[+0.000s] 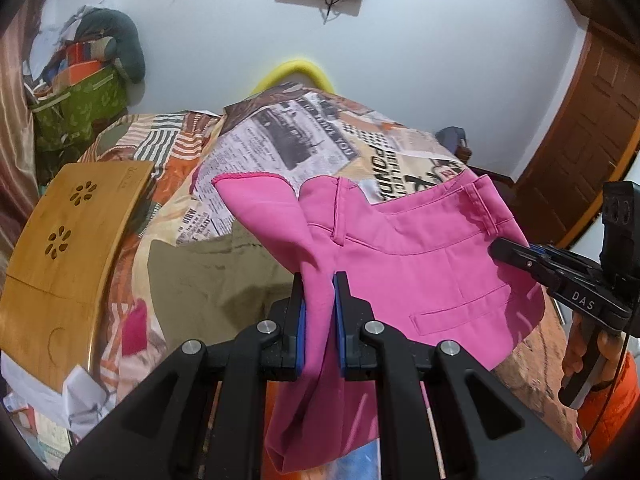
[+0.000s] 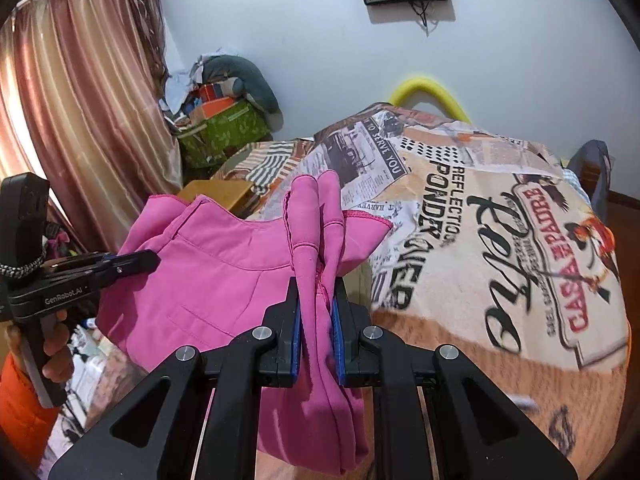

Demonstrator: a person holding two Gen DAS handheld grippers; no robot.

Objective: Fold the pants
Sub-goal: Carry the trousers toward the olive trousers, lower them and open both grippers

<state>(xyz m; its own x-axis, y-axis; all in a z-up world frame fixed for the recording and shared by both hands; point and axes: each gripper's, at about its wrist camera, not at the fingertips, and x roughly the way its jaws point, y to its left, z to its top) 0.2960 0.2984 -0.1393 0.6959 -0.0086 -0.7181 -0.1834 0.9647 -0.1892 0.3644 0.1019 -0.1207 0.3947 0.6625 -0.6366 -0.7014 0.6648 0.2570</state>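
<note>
The pink pants (image 1: 420, 264) hang lifted above the newspaper-print bedspread (image 1: 280, 136), stretched between both tools; the left wrist view alone shows the waistband, belt loops and welt pocket at 3 o'clock plus a bamboo lap tray (image 1: 68, 248) at 9 o'clock, while the right wrist view alone shows the pants' bunched seam, the "Retro" lettering at 3 o'clock and a curtain (image 2: 80, 120) at 10 o'clock. The left gripper (image 1: 320, 320) is pinched nearly closed on a fold of pink cloth. The right gripper (image 2: 316, 320) is likewise clamped narrowly on gathered fabric.
</note>
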